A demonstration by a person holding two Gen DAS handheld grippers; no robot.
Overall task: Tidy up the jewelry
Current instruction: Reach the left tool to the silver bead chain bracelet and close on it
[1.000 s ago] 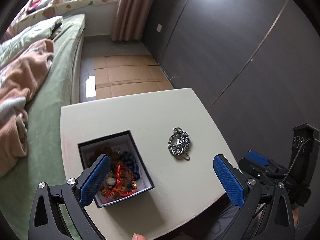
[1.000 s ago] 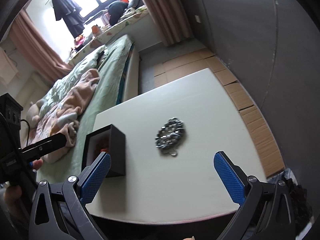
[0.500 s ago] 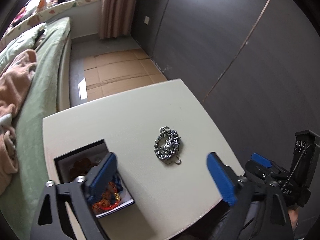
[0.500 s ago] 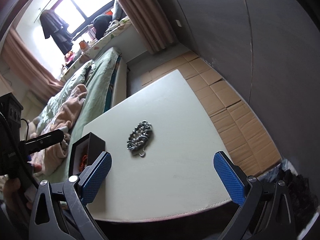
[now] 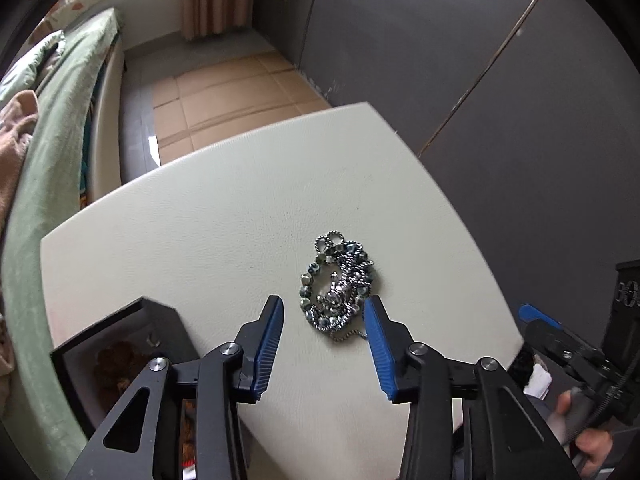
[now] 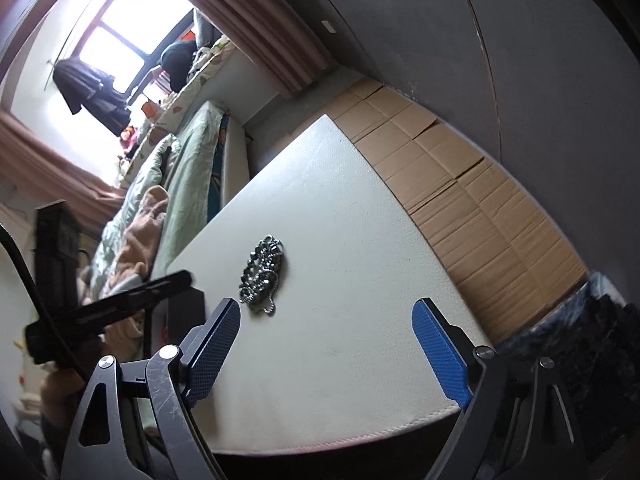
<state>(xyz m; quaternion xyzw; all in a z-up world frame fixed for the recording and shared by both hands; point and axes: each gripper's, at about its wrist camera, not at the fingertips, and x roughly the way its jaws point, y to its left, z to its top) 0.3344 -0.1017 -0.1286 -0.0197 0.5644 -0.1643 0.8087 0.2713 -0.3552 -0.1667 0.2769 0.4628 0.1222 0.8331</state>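
Note:
A tangled silver and dark-bead necklace (image 5: 338,286) lies on the white tabletop (image 5: 224,208). My left gripper (image 5: 324,312) hangs just above its near end, jaws closing, with the lower part of the pile showing between the blue pads, which are not pressing on it. A black jewelry box (image 5: 120,352) holding reddish-brown pieces stands at the lower left, partly hidden by the left finger. In the right wrist view the necklace (image 6: 262,274) lies ahead and left of my right gripper (image 6: 326,322), whose jaws are closing slightly with only bare table between them.
A bed with green sheets (image 5: 60,128) and a peach blanket (image 6: 136,236) runs along the table's left side. Flattened cardboard (image 6: 472,208) covers the floor beyond. A dark wall (image 5: 460,60) stands on the right. A hand (image 5: 592,440) holds the right gripper's body at the table's right edge.
The left gripper has come down and moved right from over the box to the necklace, its jaws narrowing a lot. The right gripper has dropped lower and rolled, jaws narrowing slightly.

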